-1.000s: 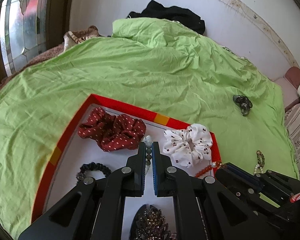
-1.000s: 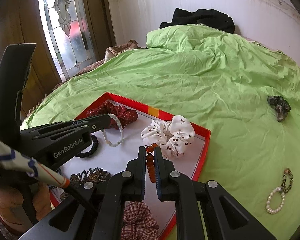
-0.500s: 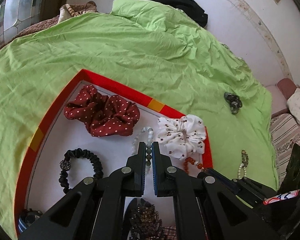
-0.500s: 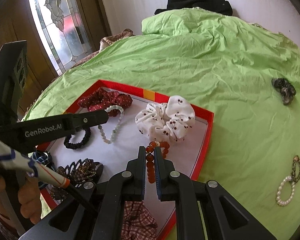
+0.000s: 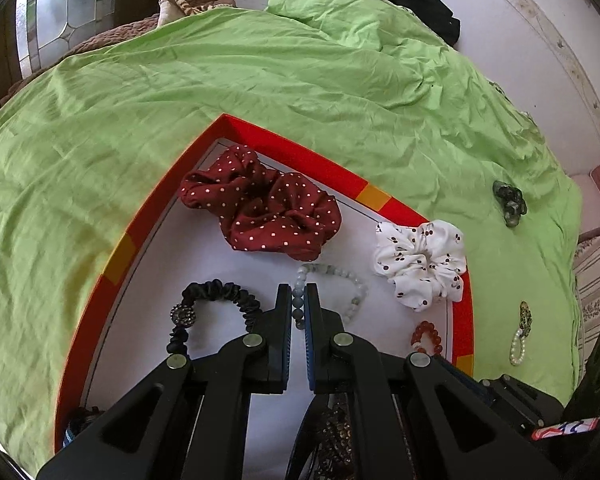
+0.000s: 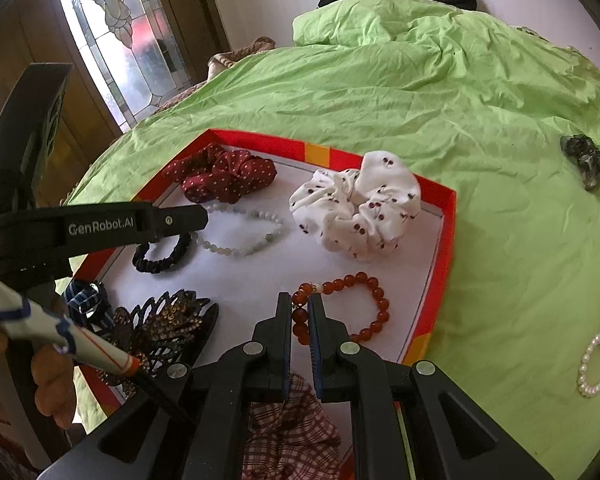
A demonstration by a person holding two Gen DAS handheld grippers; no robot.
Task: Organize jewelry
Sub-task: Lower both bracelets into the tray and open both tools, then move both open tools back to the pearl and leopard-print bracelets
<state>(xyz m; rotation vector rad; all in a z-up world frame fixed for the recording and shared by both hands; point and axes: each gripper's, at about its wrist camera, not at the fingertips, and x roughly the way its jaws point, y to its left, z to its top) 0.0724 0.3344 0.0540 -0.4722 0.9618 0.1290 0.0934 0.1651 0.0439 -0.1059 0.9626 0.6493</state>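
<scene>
A red-rimmed tray [image 5: 300,148] [image 6: 446,240] with a white floor lies on the green bedspread. My left gripper [image 5: 299,292] is shut on a pale grey-green bead bracelet [image 5: 354,284] that rests on the tray floor; the bracelet also shows in the right wrist view [image 6: 240,240]. My right gripper [image 6: 300,300] is shut on a red bead bracelet [image 6: 364,308], which lies on the tray floor near the right rim. The left gripper shows from the side in the right wrist view [image 6: 202,216].
In the tray: a maroon dotted scrunchie [image 5: 260,208], a white cherry scrunchie [image 5: 420,264], a black hair tie [image 5: 216,300], a brown hair claw [image 6: 160,320], a plaid scrunchie [image 6: 292,428]. On the bedspread: a pearl bracelet [image 6: 592,368], a dark hair clip [image 6: 584,160].
Both grippers have come down toward the tray floor. The two bracelets, which hung from the fingers a second ago, now lie spread on the tray while still pinched.
</scene>
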